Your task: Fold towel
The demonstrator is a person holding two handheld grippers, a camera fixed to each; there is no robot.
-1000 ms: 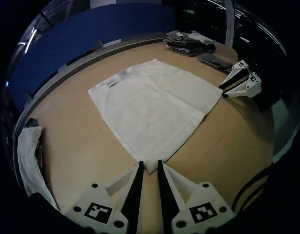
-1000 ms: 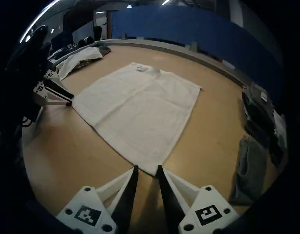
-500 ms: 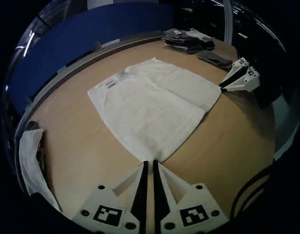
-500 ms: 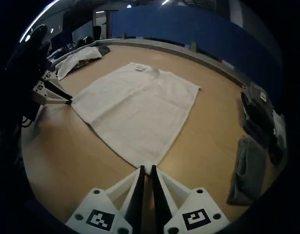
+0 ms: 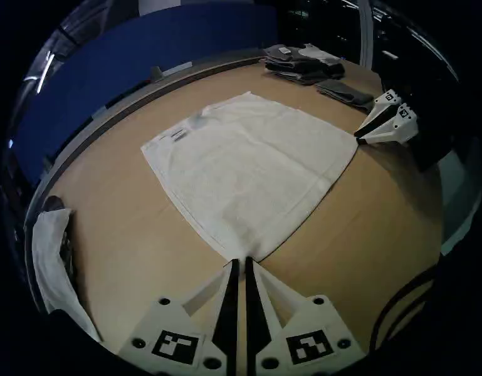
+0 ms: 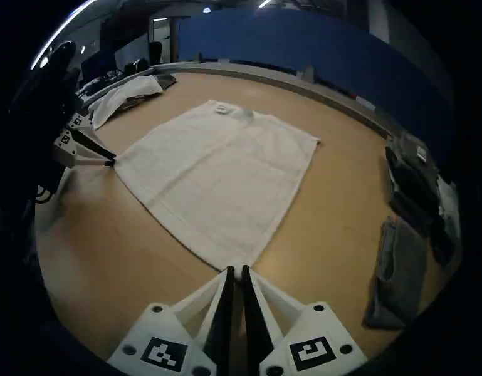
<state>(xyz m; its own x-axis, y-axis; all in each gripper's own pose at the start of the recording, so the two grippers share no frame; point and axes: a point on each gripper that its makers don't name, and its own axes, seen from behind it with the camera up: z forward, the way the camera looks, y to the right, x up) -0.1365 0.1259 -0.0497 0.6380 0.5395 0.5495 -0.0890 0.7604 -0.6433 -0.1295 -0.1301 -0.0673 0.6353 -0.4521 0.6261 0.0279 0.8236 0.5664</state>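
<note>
Grip, left: your left claw (image 5: 239, 263) is pressed together, pinching the corner of the towel (image 5: 253, 163) nearest it.
Grip, right: your right claw (image 6: 236, 269) is closed the same way on the adjacent corner.
Towel: white, spread flat mid-bench, with a small tag (image 5: 178, 133) near its far edge.
Bench (image 5: 366, 207): tan wood.
Grey cloths (image 5: 303, 62): folded stack at the far bench edge, well apart from the towel.
White cloth (image 5: 49, 263): lies at the bench's side edge, well apart too.
</note>
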